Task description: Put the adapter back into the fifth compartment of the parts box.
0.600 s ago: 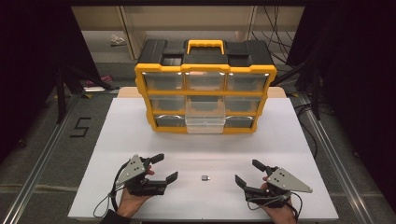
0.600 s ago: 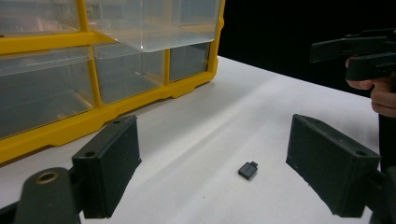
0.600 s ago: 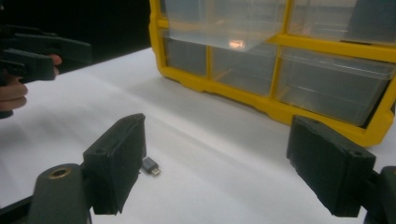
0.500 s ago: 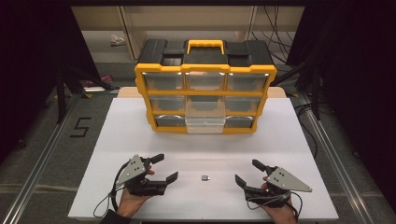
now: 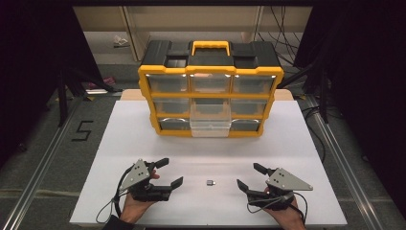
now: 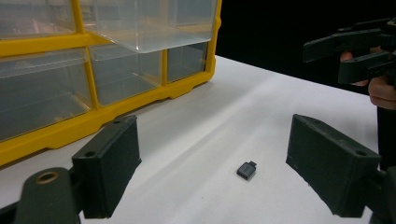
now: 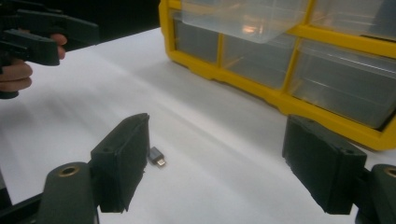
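Note:
A tiny dark grey adapter [image 5: 209, 182] lies on the white table [image 5: 287, 139] between my two grippers; it shows again as the adapter [image 6: 246, 170] and the adapter [image 7: 157, 157]. My left gripper [image 5: 170, 172] rests at the table's near left, open and holding nothing. My right gripper [image 5: 251, 176] sits at the near right, also open with nothing between its jaws. Both point inward at the adapter without touching it. A yellow and black organizer [image 5: 210, 91] stands at the back, its lower middle clear drawer [image 5: 209, 125] pulled out.
The organizer's other clear drawers sit closed. Cables trail from both grippers near the table's front edge. Bare white surface stretches between the organizer and the grippers. Dark floor and metal rails flank the table.

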Demonstrator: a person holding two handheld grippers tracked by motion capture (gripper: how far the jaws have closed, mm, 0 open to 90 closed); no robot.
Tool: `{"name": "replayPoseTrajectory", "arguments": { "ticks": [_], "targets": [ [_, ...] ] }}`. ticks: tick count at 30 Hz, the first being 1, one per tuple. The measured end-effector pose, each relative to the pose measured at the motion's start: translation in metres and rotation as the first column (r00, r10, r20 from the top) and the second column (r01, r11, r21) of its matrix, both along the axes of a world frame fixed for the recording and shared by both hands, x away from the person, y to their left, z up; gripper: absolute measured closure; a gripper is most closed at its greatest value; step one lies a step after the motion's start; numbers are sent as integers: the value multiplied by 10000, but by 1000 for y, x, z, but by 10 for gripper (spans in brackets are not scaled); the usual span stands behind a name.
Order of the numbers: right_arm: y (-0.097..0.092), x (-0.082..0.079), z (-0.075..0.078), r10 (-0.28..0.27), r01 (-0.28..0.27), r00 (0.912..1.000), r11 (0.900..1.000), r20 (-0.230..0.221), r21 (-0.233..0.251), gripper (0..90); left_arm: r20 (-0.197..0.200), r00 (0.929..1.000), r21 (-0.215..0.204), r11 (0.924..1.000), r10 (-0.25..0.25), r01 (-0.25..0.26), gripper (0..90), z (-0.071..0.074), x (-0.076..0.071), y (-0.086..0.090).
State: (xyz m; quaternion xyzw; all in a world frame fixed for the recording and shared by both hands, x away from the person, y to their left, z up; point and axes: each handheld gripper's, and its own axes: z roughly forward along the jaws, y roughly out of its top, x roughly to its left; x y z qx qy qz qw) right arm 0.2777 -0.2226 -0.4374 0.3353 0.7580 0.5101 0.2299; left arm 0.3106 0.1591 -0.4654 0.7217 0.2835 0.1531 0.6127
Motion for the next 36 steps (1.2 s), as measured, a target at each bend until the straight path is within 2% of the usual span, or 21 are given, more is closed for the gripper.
{"name": "replayPoseTrajectory", "arguments": {
  "ticks": [5, 11, 22, 28, 31, 36],
  "targets": [
    [7, 4, 3, 449, -462, 9984, 9982, -344, -388, 236, 20, 10000, 13, 10000, -78, 78, 167, 0, 0, -1],
    [22, 6, 7, 1083, -1155, 9924, 9840, -591, -1356, 239, 16, 9999, 16, 9999, -103, 103, 166, 0, 0, -1],
    [36, 17, 7, 1311, -1540, 9842, 9654, -1189, -2103, 253, 79, 9999, -11, 9999, -145, 145, 166, 0, 0, -2],
    [42, 24, 9, 1333, -1622, 9821, 9577, -1329, -2379, 266, 93, 9998, -9, 9999, -149, 149, 167, 0, -1, -1],
    [47, 28, 9, 1377, -1680, 9820, 9495, -1294, -2649, 277, 107, 9997, 72, 9997, -223, 222, 167, 0, -1, -1],
    [52, 33, 12, 1481, -1812, 9792, 9456, -1384, -2703, 285, 126, 9996, 75, 9997, -239, 238, 167, 0, -1, -1]
  ]
}}
